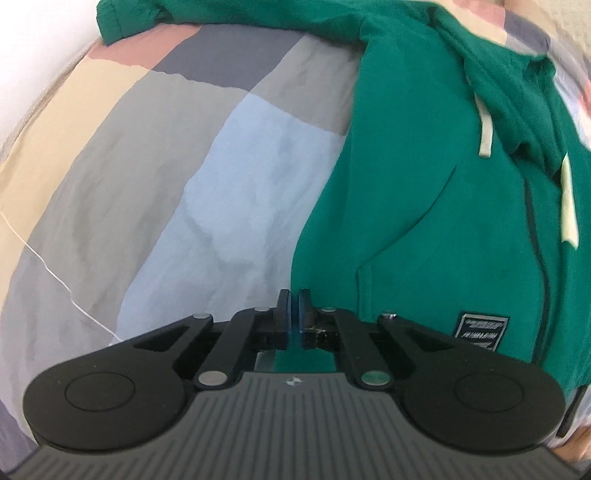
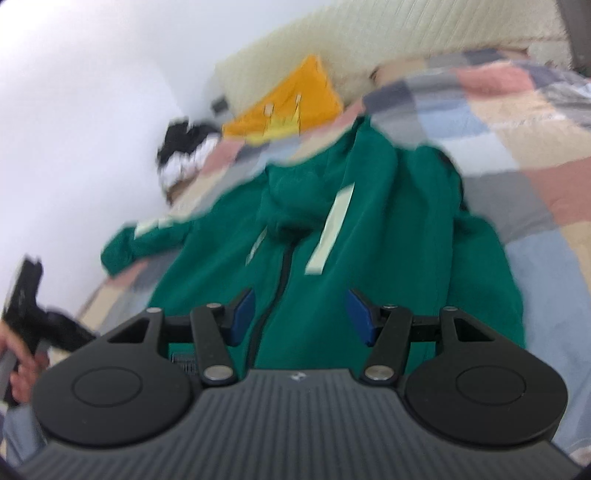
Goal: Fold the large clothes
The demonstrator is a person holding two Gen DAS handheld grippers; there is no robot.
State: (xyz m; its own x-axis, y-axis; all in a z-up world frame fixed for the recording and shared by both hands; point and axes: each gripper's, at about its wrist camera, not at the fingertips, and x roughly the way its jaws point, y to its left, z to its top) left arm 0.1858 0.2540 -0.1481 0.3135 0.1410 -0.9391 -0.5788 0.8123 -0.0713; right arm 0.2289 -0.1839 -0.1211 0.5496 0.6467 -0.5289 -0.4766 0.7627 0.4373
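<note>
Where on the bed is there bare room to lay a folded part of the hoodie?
Bare bedspread lies left of the green hoodie, below its sleeve. Crowded: the head end, with the yellow cushion and a black-and-white item.

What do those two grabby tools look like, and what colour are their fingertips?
Both look alike. The left gripper and right gripper are black, with two big round discs, angled link bars joined by silver pins, and a grey ribbed body bearing a tiny logo. The finger pads are blue. A bare hand grips the left tool's handle. No cables show.
</note>
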